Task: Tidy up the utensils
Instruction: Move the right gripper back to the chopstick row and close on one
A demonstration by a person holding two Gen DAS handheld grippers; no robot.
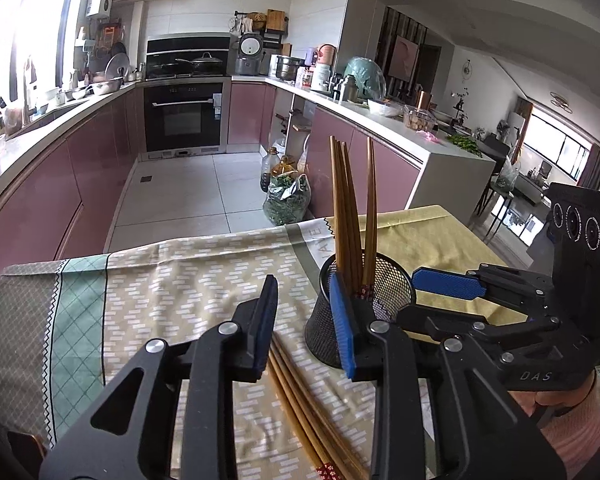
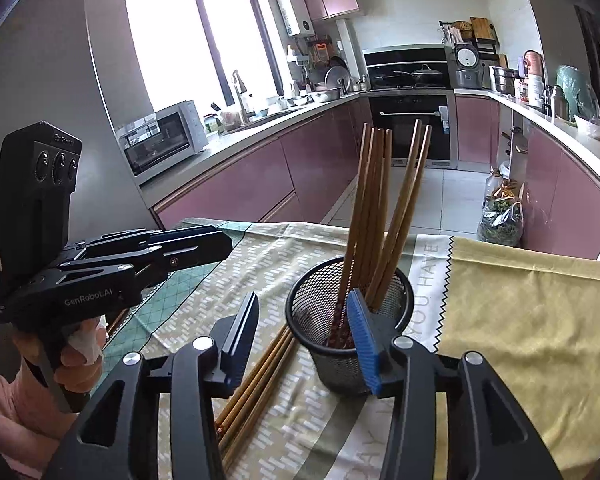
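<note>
Upright in the black mesh cup [image 2: 350,320] lean several wooden chopsticks [image 2: 374,216], while loose chopsticks [image 2: 260,376] lie flat on the patterned tablecloth [image 2: 520,320] just beside its base. Both the left gripper [image 1: 306,320] and right gripper [image 2: 306,344] hover spread wide, gripping nothing.

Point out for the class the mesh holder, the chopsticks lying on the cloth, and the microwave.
mesh holder [image 2: 320,300]: right wrist view, on the inner mesh wall.
chopsticks lying on the cloth [image 2: 260,376]: right wrist view, on the middle of the bundle.
microwave [image 2: 160,142]: right wrist view, on its door.
</note>
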